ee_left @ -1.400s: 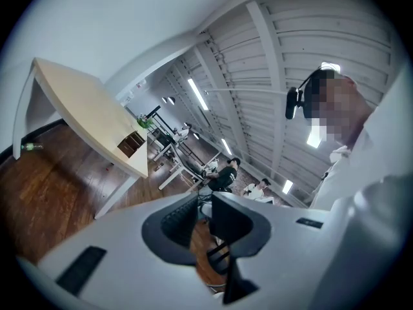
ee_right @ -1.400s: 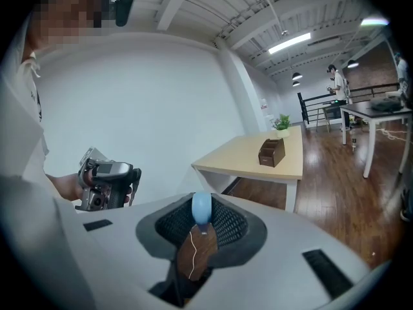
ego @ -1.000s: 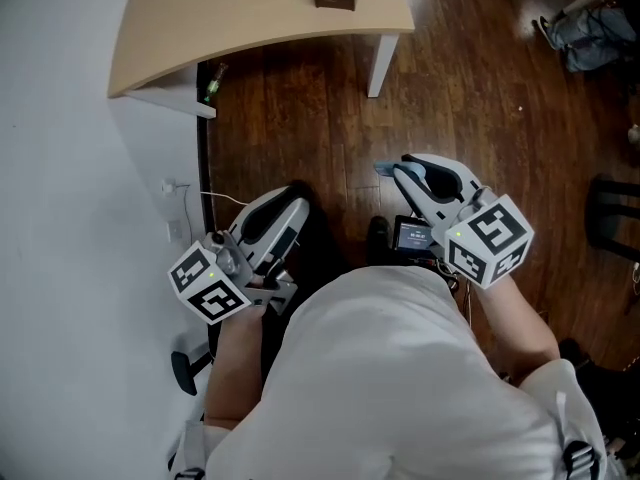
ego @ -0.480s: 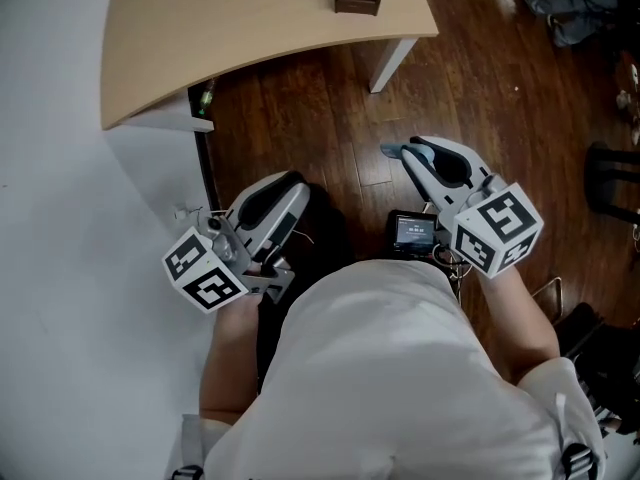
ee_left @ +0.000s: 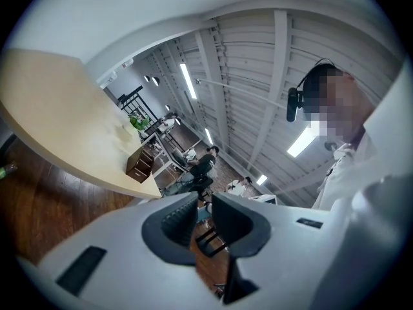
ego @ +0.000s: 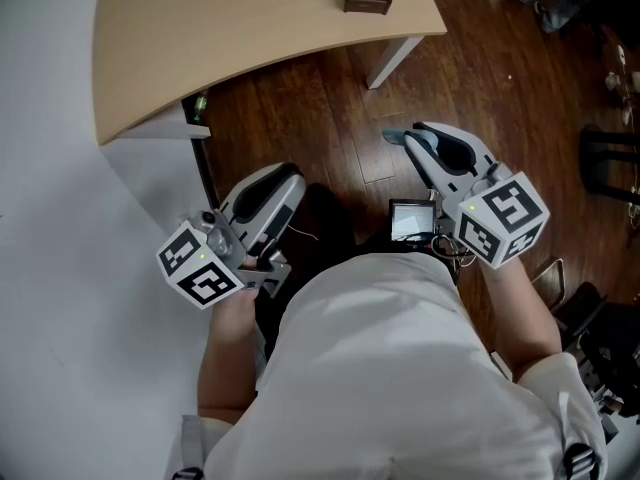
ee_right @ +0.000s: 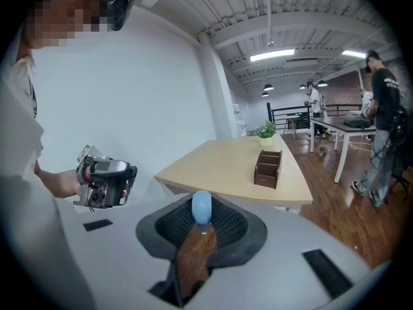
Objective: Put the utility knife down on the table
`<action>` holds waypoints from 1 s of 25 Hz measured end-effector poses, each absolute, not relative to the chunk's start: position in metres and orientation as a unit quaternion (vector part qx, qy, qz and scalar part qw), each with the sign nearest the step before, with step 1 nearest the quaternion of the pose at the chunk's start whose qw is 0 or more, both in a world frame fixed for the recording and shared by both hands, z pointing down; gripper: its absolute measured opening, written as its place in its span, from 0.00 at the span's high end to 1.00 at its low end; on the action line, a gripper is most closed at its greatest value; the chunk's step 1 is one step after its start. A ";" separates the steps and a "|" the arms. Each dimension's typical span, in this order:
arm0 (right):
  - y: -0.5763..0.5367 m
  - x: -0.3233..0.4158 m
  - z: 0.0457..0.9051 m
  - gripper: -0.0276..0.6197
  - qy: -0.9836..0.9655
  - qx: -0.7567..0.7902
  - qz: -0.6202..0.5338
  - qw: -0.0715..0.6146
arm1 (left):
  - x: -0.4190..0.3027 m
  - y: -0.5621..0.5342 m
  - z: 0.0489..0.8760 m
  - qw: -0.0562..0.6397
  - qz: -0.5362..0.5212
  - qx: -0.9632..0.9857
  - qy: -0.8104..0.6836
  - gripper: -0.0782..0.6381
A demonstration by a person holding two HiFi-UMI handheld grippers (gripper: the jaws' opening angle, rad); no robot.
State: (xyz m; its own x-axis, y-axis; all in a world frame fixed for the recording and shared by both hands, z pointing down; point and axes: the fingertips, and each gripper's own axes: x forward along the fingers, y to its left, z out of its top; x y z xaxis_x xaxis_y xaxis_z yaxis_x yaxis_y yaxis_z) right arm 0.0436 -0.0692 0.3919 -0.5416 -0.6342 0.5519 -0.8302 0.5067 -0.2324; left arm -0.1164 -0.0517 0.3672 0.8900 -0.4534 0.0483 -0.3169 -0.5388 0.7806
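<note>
I am holding the right gripper [ego: 418, 138] clamped on the utility knife [ee_right: 201, 206], its pale blue end poking out above the wooden floor [ego: 300, 98], short of the desk's [ego: 200, 38] near edge. The left gripper [ee_left: 204, 205] is hanging empty, jaws slightly apart.

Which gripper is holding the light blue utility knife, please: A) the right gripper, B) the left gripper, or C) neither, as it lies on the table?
A: the utility knife sits clamped between the right gripper's jaws, while the left gripper's jaws stand apart and empty.
</note>
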 end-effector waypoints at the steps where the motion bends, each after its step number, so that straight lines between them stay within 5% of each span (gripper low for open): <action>1: -0.071 0.043 0.393 0.85 -0.844 0.435 0.239 0.204 | -0.116 -0.052 0.368 0.425 -0.079 0.875 -0.217 0.80; 25: -0.101 0.011 0.370 0.85 -0.879 0.389 0.189 0.200 | -0.104 -0.062 0.336 0.407 -0.051 0.888 -0.210 0.80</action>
